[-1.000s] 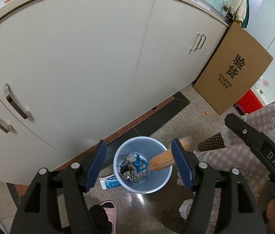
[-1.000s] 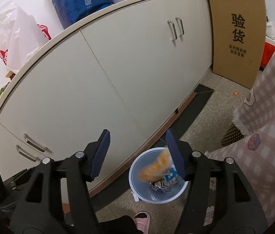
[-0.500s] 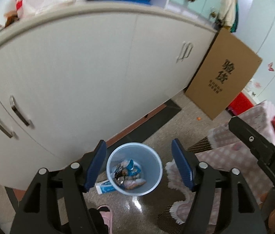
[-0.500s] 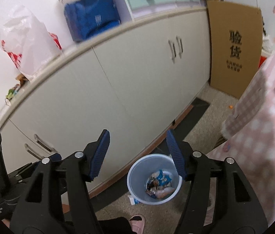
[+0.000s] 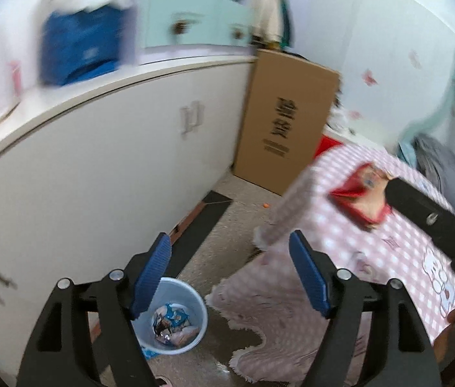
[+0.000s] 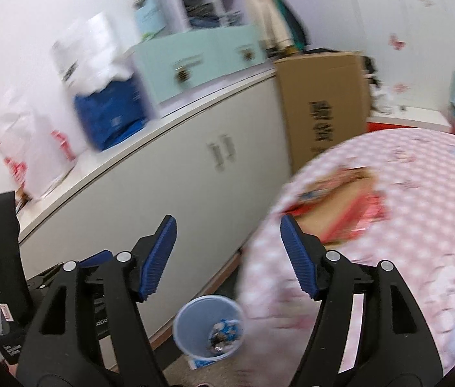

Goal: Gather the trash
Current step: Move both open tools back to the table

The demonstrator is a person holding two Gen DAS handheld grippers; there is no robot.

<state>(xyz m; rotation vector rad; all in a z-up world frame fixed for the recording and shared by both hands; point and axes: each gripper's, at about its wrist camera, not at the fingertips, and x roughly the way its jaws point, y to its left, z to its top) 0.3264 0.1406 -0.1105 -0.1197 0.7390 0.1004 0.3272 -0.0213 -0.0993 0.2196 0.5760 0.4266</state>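
A pale blue trash bin point(image 5: 192, 316) stands on the floor by the white cabinets and holds several wrappers point(image 5: 172, 322); it also shows in the right wrist view point(image 6: 195, 319). A red and tan wrapper point(image 5: 361, 198) lies on the pink checked tablecloth point(image 5: 398, 258), also seen in the right wrist view point(image 6: 340, 206). My left gripper point(image 5: 229, 274) is open and empty, high above the floor. My right gripper point(image 6: 227, 258) is open and empty, near the table's edge point(image 6: 259, 251). Both views are blurred.
White cabinets point(image 5: 98, 174) run along the left with bags on top. A tall cardboard box point(image 5: 285, 122) leans at the cabinet's end. A small blue and white packet point(image 6: 201, 362) lies on the floor beside the bin.
An orange piece fell into the bin a second ago. Both grippers have since risen and swung right, away from the bin toward the table; the red wrapper has come into view.
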